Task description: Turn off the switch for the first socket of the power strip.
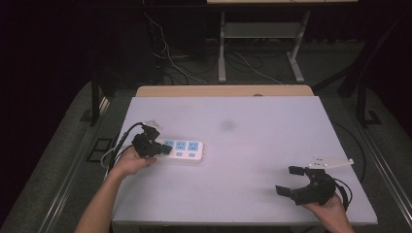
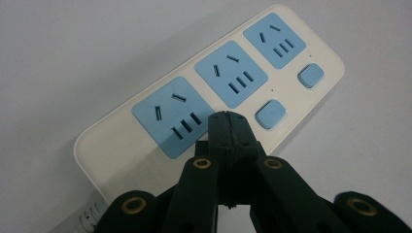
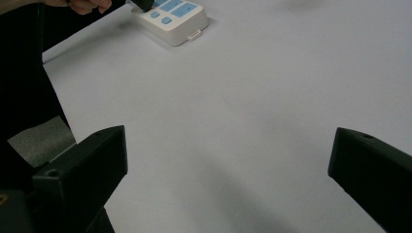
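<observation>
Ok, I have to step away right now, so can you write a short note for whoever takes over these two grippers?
Left gripper: fingers shut together with nothing between them, tips on or just above the white power strip, at the near edge of the first blue socket, next to a blue button.
Right gripper: open, holding nothing, low over the bare table near its front right corner.
Power strip: flat on the table's left side, three sockets and two buttons in sight, no plug in any socket.
Done: left gripper brought to the strip.
Left: probably pressing a button; whether one is already pressed cannot be told.
</observation>
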### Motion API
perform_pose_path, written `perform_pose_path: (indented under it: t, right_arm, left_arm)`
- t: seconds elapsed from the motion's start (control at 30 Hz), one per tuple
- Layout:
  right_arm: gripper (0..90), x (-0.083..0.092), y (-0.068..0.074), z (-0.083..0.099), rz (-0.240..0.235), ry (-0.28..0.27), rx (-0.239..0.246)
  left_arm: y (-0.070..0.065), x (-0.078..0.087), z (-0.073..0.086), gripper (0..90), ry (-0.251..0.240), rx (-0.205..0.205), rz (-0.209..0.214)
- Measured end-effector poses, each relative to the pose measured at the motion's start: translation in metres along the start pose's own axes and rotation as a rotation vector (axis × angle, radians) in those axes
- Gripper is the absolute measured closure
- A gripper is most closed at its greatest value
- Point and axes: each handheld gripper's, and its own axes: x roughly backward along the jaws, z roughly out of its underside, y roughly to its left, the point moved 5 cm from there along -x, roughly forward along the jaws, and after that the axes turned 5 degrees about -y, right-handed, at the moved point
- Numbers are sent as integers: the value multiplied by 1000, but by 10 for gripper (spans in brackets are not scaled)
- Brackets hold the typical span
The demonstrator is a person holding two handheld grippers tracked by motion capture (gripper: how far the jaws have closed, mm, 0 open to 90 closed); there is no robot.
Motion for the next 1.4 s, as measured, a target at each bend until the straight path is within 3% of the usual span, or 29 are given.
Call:
perform_pose_path:
  t: [0.13, 0.23, 0.27, 0.43, 0.67, 1.0, 1.4]
  right_arm:
    - [4, 0, 0, 0, 2, -2, 0]
    - [4, 1, 0, -1, 3, -6, -3]
    - [4, 1, 0, -1, 4, -7, -2]
    - [4, 2, -1, -2, 6, -12, -3]
    - [4, 2, -3, -2, 10, -10, -5]
    - [4, 3, -4, -1, 15, -11, -7]
    - [4, 3, -3, -2, 14, -13, -6]
  left_arm:
    - [0, 0, 0, 898, -10, 22, -3]
    - [-1, 0, 0, 898, -5, 15, -9]
    - [-1, 2, -2, 898, -25, 20, 1]
    - [-1, 5, -4, 897, -39, 3, -30]
    - [3, 16, -6, 897, -61, 18, -58]
    - [3, 34, -6, 896, -105, 44, -68]
    - [-6, 57, -5, 893, -164, 51, -95]
